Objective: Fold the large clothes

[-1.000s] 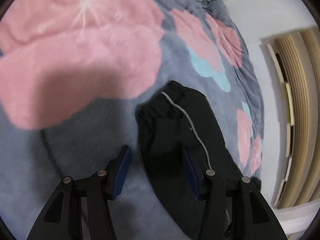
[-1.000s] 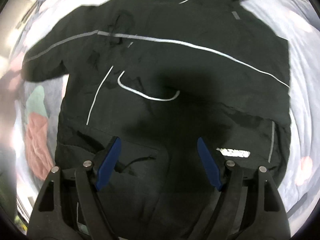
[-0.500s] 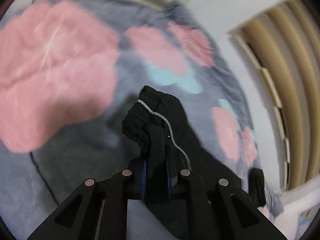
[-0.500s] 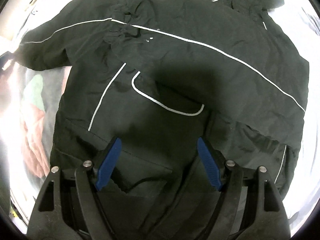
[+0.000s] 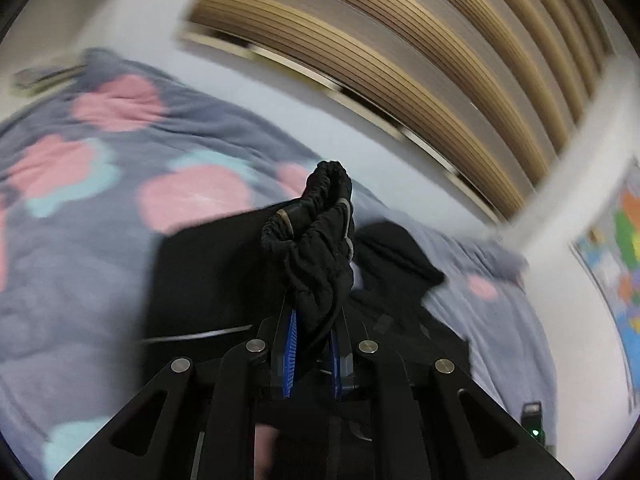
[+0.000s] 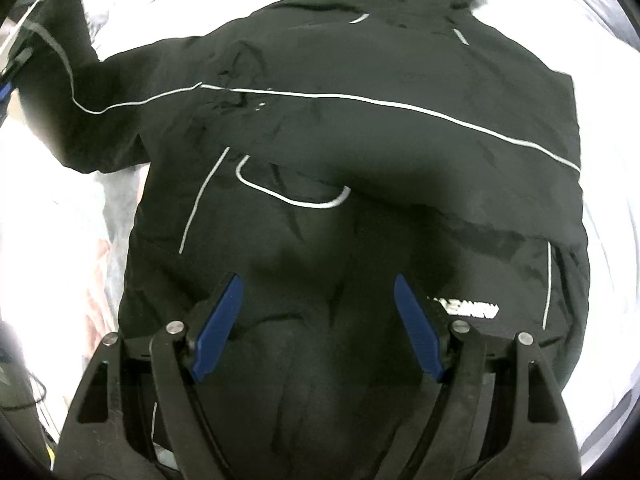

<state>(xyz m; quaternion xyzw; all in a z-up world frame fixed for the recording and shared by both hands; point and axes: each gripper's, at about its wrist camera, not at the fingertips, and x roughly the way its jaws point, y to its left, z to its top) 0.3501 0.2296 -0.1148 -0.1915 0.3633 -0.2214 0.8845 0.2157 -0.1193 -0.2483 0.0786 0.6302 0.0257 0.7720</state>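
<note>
Left tongs (image 5: 312, 344) pinching the elastic cuff (image 5: 316, 216) of the black padded jacket with reflective piping (image 6: 360, 140), lifted off the grey flowered bed blanket (image 5: 80, 272). Right tongs (image 6: 316, 324) spread over the flat torso. One sleeve apparently already across; this sleeve and body folds left.

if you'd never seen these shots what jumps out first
The bunched black sleeve cuff pinched in the left gripper fills the centre of the left wrist view, above a grey blanket with pink blobs. In the right wrist view, the black jacket with thin pale piping lies spread flat under the open right gripper, which holds nothing.
</note>
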